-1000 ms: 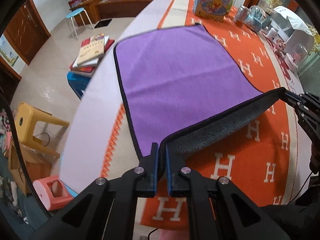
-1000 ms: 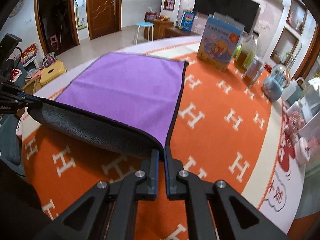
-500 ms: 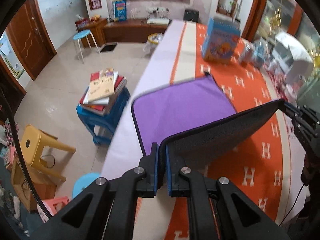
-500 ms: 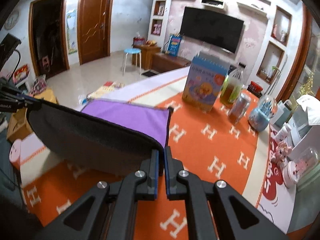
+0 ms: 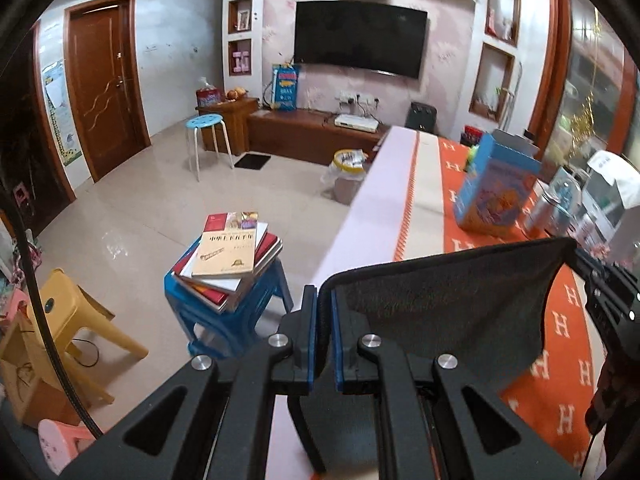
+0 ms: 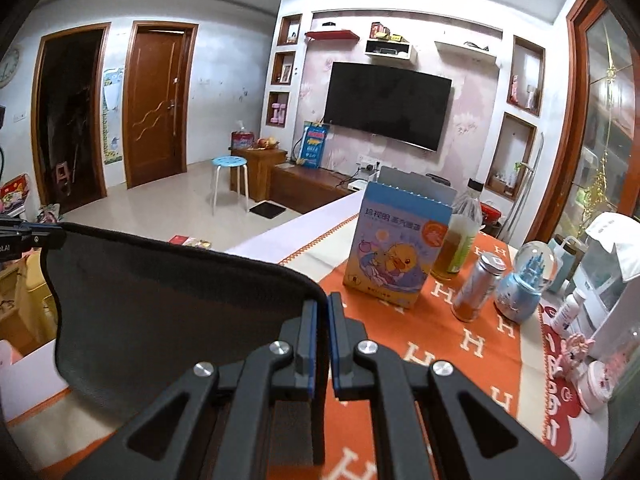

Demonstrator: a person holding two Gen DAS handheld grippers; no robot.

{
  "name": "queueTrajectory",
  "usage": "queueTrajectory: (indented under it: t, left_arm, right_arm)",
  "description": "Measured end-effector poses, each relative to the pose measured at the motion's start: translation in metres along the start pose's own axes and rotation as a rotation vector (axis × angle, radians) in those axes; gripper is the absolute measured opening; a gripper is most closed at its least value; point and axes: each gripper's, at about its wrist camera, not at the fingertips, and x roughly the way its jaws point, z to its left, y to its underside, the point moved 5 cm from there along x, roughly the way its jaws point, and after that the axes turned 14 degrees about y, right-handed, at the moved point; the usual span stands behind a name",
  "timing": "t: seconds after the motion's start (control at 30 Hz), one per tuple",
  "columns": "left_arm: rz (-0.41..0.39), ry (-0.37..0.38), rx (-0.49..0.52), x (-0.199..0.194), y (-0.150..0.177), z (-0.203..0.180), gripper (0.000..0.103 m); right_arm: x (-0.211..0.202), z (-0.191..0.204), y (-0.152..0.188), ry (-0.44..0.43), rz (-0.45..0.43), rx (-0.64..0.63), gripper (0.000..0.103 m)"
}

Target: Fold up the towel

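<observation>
The towel [image 5: 448, 308] hangs between my two grippers, lifted well above the table, and only its dark grey underside with black edging shows; it also fills the left of the right wrist view [image 6: 168, 316]. My left gripper [image 5: 324, 304] is shut on one towel corner. My right gripper [image 6: 323, 308] is shut on the other corner of the same edge and appears at the right of the left wrist view [image 5: 604, 292]. The purple side is hidden.
The table has an orange H-patterned cloth [image 6: 448, 344]. A blue duck box [image 6: 394, 246], a bottle [image 6: 460, 236], a can [image 6: 478, 284] and a snow globe [image 6: 524, 276] stand ahead. A blue stool with books [image 5: 228, 260] stands left of the table.
Both grippers have risen and tilted up with the held edge. The purple face that lay on the table has dropped out of view, and the room's far wall now shows.
</observation>
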Motion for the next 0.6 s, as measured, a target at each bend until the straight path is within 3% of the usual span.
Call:
queueTrajectory:
  t: [0.13, 0.33, 0.37, 0.43, 0.47, 0.53, 0.6]
  left_arm:
    - [0.018, -0.017, -0.002, 0.028, 0.006, 0.004, 0.005]
    - [0.023, -0.036, -0.017, 0.053, 0.015, 0.005, 0.008]
    - [0.027, -0.039, -0.023, 0.057, 0.015, 0.005, 0.011]
    - [0.035, -0.042, -0.032, 0.059, 0.016, 0.003, 0.036]
    - [0.034, -0.043, -0.036, 0.058, 0.016, 0.003, 0.039]
    - [0.034, -0.039, -0.043, 0.054, 0.017, 0.002, 0.059]
    - [0.038, -0.028, -0.05, 0.049, 0.017, 0.0, 0.062]
  right_arm:
    - [0.022, 0.015, 0.01, 0.038, -0.003, -0.05, 0.005]
    - [0.049, 0.039, 0.027, 0.016, 0.006, -0.088, 0.007]
    - [0.052, 0.043, 0.029, 0.016, 0.012, -0.1, 0.009]
    - [0.056, 0.052, 0.032, -0.002, 0.028, -0.108, 0.013]
    - [0.056, 0.055, 0.033, -0.007, 0.029, -0.112, 0.019]
    - [0.053, 0.058, 0.032, -0.016, 0.026, -0.117, 0.033]
    - [0.049, 0.058, 0.03, -0.02, 0.017, -0.112, 0.049]
